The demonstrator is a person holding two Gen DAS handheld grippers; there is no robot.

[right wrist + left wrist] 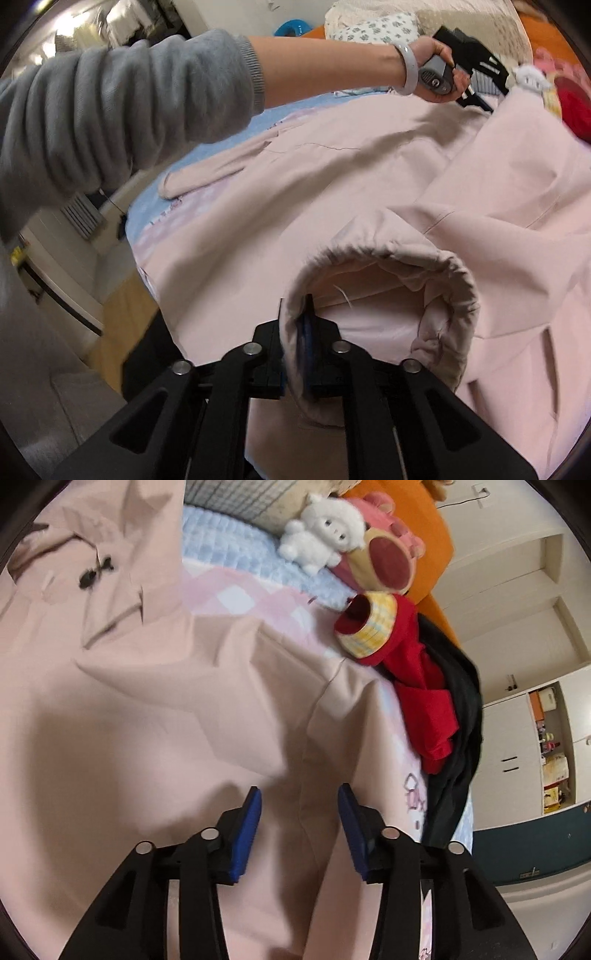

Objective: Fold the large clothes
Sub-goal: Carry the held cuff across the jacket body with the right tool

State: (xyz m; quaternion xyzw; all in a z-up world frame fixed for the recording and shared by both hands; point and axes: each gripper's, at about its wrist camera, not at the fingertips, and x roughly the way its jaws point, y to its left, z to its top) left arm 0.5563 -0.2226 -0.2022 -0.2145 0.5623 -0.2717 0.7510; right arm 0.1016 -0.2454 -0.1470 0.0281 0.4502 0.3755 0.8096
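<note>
A large pale pink jacket [155, 709] lies spread over the bed and fills most of both views. My left gripper [300, 792] hovers over its cloth with the blue pads [245, 834] wide apart and nothing between them. In the right wrist view, the round gathered sleeve cuff [388, 266] stands up in front of my right gripper [301, 325]. The right jaws stand close together, with the cuff's near rim pinched between them. The other sleeve [214, 166] lies flat, pointing toward the left bed edge.
A white plush sheep [325, 535], a pink plush [388, 565], a red garment [417, 686] and a black garment [461, 720] lie along the bed's right side. A grey-sleeved arm [122, 107] reaches across. The bed's edge [147, 258] drops to the wood floor.
</note>
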